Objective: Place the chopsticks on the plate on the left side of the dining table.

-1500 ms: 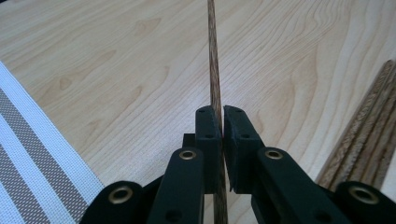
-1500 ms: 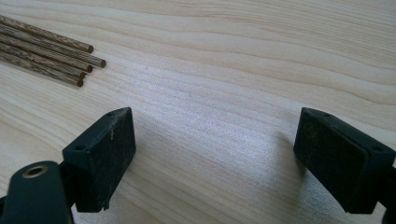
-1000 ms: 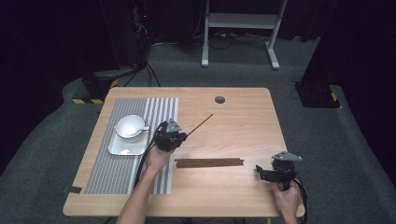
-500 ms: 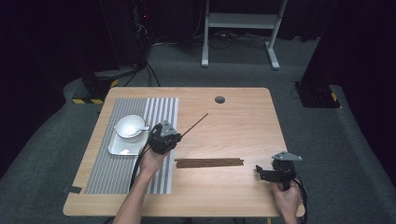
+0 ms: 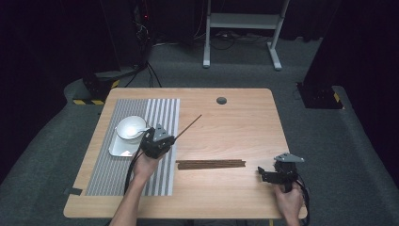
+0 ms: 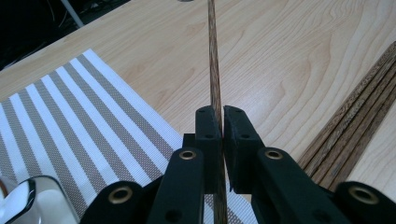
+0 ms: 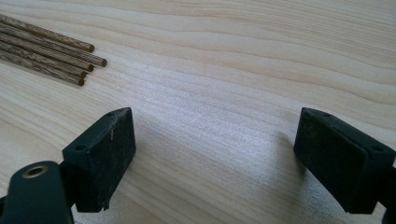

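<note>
one chopstick point(image 6: 214, 70) pinched in the closed left hand-held gripper point(image 6: 222, 122), pointing forward

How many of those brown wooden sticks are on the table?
5 visible: one stick clamped in the left gripper above the striped mat, and four ends showing in the bundle lying mid-table. More may be hidden underneath.

A dark lab – black curtains point(image 5: 51, 56), cables point(image 5: 146, 70), lone wooden table point(image 5: 244, 117).

Chopstick point(image 6: 214, 70) tip cut off at top edge; bowl point(image 6: 28, 205) cropped at bottom-left corner
</note>
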Available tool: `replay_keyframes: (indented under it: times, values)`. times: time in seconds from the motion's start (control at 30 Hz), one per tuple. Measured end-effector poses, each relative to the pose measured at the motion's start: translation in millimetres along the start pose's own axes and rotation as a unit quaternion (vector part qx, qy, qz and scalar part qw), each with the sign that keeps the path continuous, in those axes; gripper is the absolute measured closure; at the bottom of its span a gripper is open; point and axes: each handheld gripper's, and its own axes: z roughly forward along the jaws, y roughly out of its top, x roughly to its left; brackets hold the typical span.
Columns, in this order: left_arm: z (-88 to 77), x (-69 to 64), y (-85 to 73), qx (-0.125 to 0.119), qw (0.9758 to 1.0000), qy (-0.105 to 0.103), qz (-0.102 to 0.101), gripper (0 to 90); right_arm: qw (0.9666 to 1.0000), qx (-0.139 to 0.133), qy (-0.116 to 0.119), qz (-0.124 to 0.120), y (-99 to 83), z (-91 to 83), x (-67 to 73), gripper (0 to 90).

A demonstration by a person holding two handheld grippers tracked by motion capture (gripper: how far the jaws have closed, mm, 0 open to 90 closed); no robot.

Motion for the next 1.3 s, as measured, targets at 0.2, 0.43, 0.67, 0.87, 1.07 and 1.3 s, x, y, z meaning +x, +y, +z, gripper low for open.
replay_keyframes:
  times: [0.2, 0.43, 0.67, 0.87, 1.07, 1.3]
  values:
    - [-5.7, 2.2, -4.7, -0.008, 0.9999, 0.001, -0.01, 84.5, 1.0, 0.0, 0.0, 0.0, -0.1, -0.1, 0.0, 12.4]
    - [-12.4, 2.1, -8.4, -0.013, 0.9998, 0.005, -0.01, 84.5, 1.0, 0.0, 0.001, 0.0, -0.2, -0.2, 0.1, 12.5]
    - [-19.8, 5.3, -12.9, -0.013, 0.9997, 0.015, -0.014, 84.5, 1.0, 0.0, 0.001, 0.0, -0.1, -0.2, 0.1, 12.5]
    - [-25.6, 9.1, -16.7, -0.013, 0.9996, 0.02, -0.014, 84.5, 1.0, 0.0, 0.001, 0.0, -0.2, -0.2, 0.2, 12.5]
    - [-29.0, 11.9, -21.4, -0.013, 0.9994, 0.024, -0.022, 84.5, 1.0, 0.0, 0.001, 0.0, -0.3, -0.3, 0.3, 12.5]
    - [-33.2, 14.1, -28.5, -0.01, 0.9992, 0.03, -0.023, 84.5, 1.0, 0.0, 0.001, -0.002, -0.3, -0.3, 0.3, 12.5]
